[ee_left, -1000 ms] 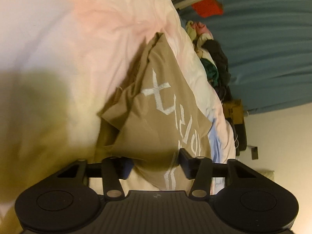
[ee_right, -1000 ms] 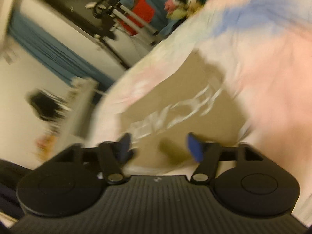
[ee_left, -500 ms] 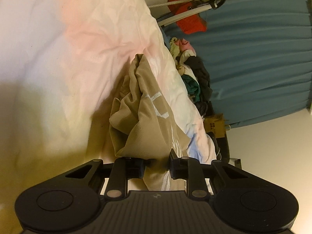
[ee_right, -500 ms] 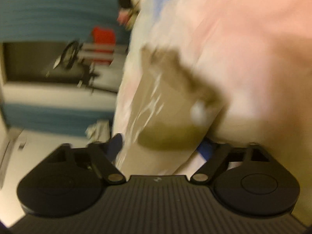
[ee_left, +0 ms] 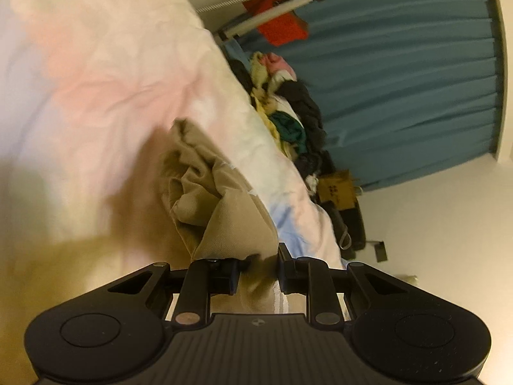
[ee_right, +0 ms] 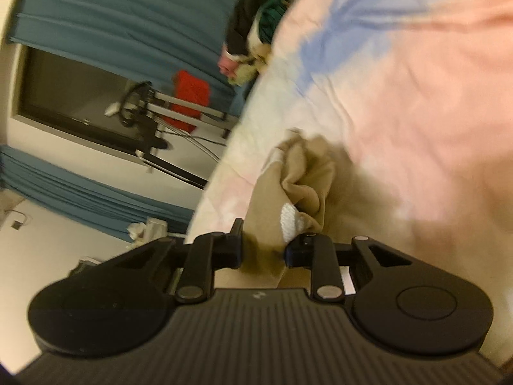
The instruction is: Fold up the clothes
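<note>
A tan T-shirt with white lettering lies bunched on a pastel pink, white and blue duvet. My left gripper is shut on a thick fold of it, and the cloth rises in a crumpled ridge ahead of the fingers. In the right wrist view the same shirt hangs gathered over the duvet. My right gripper has its jaws closing, with tan cloth and a patch of white print pinched between them. The shirt's far end is hidden in its own folds.
A pile of mixed clothes sits at the bed's far edge, also in the right wrist view. Behind it hang blue curtains, a metal rack with a red item, and a cardboard box.
My left gripper closed on the shirt and lifted it, bunching the flat cloth. My right gripper went from wide open to closed on the shirt, and its view rolled.
</note>
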Demonstrator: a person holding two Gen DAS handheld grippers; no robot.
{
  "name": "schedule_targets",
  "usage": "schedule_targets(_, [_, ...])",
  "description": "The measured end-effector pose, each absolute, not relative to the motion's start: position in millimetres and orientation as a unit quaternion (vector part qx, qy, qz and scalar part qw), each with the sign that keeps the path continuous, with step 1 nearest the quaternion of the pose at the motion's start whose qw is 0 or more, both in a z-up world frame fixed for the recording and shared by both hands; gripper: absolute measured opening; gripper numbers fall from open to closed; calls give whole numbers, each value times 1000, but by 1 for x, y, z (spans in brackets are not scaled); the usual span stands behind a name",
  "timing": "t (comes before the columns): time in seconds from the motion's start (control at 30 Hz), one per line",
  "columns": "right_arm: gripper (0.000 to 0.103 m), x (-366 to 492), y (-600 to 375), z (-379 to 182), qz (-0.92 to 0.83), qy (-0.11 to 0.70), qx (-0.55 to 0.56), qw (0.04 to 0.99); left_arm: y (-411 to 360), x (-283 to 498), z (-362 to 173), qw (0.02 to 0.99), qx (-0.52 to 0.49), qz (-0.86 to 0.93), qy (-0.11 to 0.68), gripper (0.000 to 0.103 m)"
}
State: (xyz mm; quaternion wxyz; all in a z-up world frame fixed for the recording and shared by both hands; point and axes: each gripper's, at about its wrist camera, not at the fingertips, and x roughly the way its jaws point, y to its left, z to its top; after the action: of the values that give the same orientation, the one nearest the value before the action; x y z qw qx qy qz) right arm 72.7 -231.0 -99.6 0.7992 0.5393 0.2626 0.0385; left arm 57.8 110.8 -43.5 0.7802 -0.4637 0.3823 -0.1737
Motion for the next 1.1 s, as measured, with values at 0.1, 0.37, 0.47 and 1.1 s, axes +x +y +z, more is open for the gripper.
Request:
schedule_targets(0.1, [27, 59, -254, -72, 40, 232, 548, 803, 84, 67, -13, 783, -433, -211, 395, 24])
schedule_targets(0.37, [27, 84, -371, -37, -16, 211, 562, 799, -58, 144, 35, 781, -350, -260, 446, 25])
schedule_targets(0.47, [27, 124, -418, -29, -46, 213, 546, 809, -121, 188, 41, 775, -340, -263, 464, 24])
schedule_targets(1.1, [27, 181, -467, -170, -130, 271, 416, 858, -226, 259, -108, 820, -181, -308, 446, 25])
